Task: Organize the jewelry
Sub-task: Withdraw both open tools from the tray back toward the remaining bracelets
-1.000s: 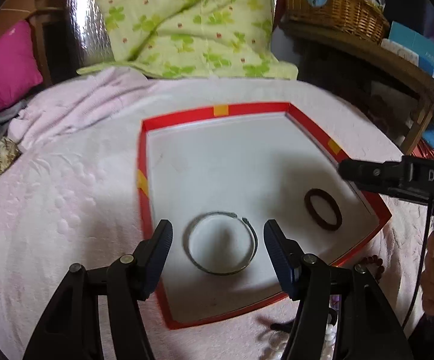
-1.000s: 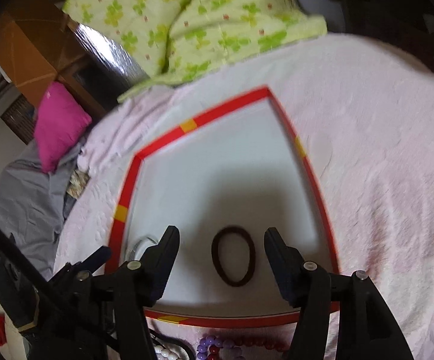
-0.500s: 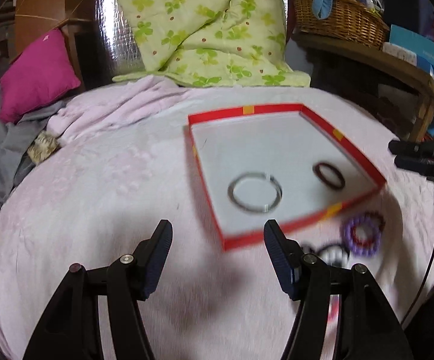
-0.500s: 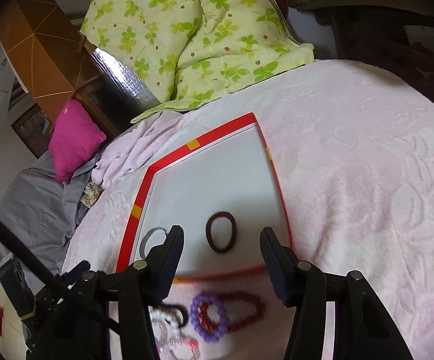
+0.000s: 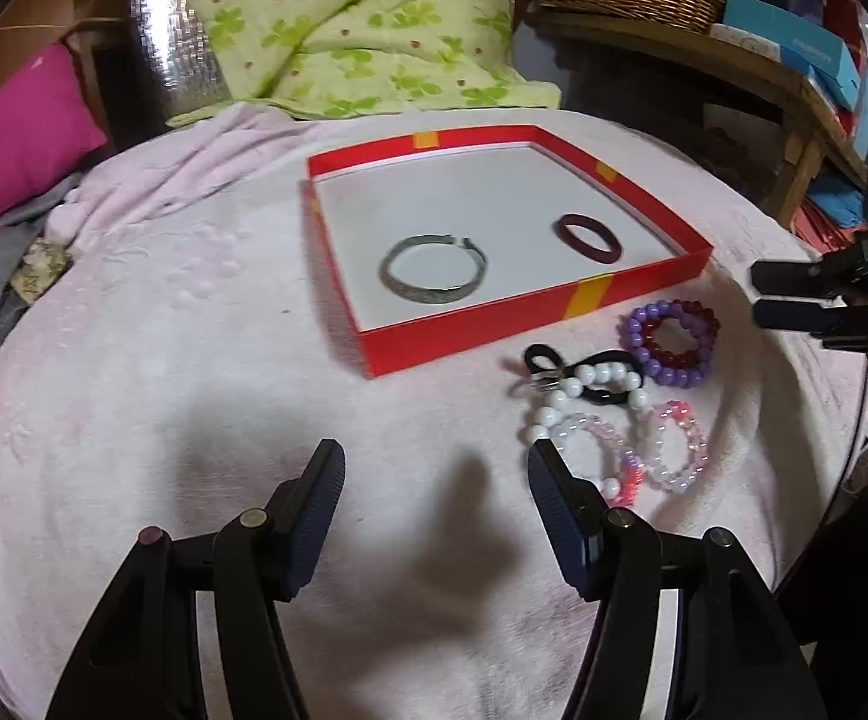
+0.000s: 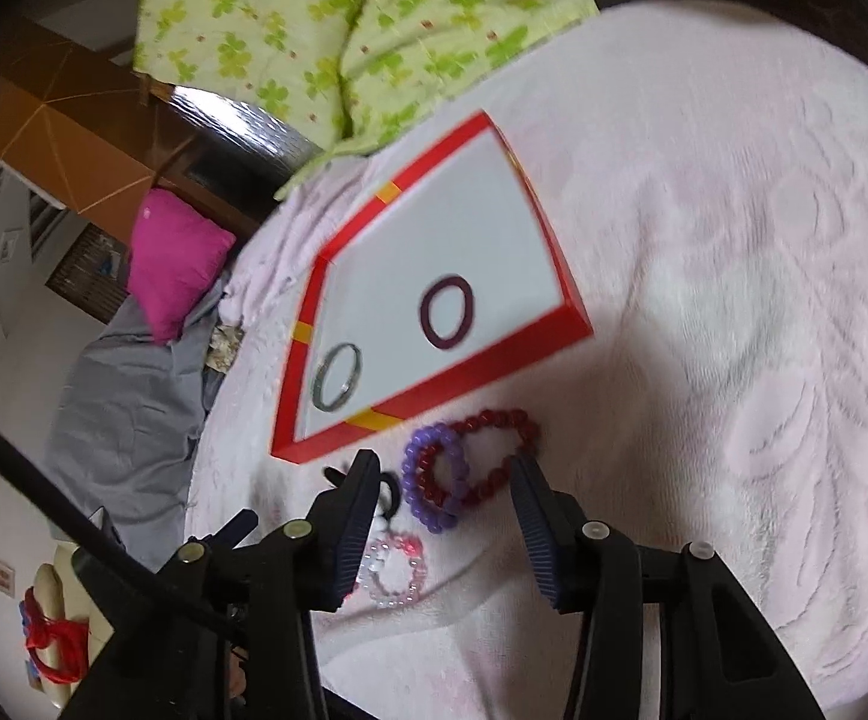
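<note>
Left wrist view
My left claw [image 5: 436, 483]: tilted down over bare pink blanket [image 5: 164, 390], jaws apart, nothing between them.
Tray: the red-rimmed tray [image 5: 493, 330] sits ahead of me, holding the silver bangle [image 5: 434, 269] and the dark ring [image 5: 588, 237], well apart.
Loose pieces: just outside the tray's near rim lie the purple bead bracelet [image 5: 643, 342], white bead bracelet [image 5: 577, 387] and clear pink bracelets [image 5: 673, 447] — all to the right of my fingers.
Right claw: it shows at the right edge [image 5: 793, 294], near the purple beads.
Change: a second ago my fingers bracketed the bangle inside the tray — now I am back outside it.

Right wrist view
My right claw [image 6: 444, 483]: angled down, jaws closing, not yet pressing anything; the purple bead bracelet [image 6: 419, 480] and red bead bracelet [image 6: 499, 450] lie between them.
Tray [image 6: 463, 378]: beyond my fingertips, dark ring [image 6: 445, 312] and bangle [image 6: 338, 375] inside.
Change: earlier I framed the dark ring; I have drawn back to the beads.
</note>
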The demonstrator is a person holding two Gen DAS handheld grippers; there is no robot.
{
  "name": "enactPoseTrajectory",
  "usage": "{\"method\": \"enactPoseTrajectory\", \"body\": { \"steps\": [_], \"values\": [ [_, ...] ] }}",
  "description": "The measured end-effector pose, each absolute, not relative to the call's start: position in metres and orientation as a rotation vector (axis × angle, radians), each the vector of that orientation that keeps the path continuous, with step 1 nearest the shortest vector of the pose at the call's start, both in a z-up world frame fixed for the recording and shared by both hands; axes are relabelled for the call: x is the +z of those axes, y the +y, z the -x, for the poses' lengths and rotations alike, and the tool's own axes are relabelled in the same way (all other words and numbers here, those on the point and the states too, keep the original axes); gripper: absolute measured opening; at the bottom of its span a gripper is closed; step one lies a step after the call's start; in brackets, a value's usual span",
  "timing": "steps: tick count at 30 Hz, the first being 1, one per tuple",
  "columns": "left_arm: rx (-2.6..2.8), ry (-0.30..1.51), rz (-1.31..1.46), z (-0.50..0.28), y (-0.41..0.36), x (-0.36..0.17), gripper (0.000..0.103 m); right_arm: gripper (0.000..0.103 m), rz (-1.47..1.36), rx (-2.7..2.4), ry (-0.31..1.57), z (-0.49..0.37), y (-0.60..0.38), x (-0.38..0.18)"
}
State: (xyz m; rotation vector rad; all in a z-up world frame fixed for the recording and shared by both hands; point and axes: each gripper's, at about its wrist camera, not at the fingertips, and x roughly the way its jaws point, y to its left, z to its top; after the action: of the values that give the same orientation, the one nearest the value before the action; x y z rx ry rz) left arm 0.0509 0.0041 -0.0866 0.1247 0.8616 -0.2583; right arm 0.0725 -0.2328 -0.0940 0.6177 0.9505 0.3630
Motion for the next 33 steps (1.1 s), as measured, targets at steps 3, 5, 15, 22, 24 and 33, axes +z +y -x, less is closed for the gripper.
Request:
{"method": "enactPoseTrajectory", "body": {
  "steps": [3, 5, 15, 22, 24, 33],
  "values": [
    [-0.283, 0.869, -0.143, -0.053, -0.003, -0.089, 0.065, 0.044, -0.624, 0.345, 0.993, -0.079, -0.230, -0.103],
    [-0.282, 0.882, -0.154, -0.056, -0.007, -0.092, 0.065, 0.044, -0.622, 0.339, 1.008, -0.082, -0.228, -0.106],
    [-0.266, 0.904, -0.188, -0.059, -0.014, -0.095, 0.065, 0.044, -0.562, 0.315, 1.052, -0.085, -0.212, -0.111],
    [-0.256, 0.901, -0.203, -0.059, -0.016, -0.095, 0.065, 0.044, -0.552, 0.317, 1.062, -0.087, -0.206, -0.113],
    [-0.251, 0.898, -0.207, -0.058, -0.016, -0.094, 0.065, 0.044, -0.546, 0.318, 1.063, -0.087, -0.202, -0.113],
    [-0.226, 0.889, -0.235, -0.056, -0.016, -0.093, 0.065, 0.024, -0.481, 0.291, 1.085, -0.089, -0.190, -0.119]
  ]
}}
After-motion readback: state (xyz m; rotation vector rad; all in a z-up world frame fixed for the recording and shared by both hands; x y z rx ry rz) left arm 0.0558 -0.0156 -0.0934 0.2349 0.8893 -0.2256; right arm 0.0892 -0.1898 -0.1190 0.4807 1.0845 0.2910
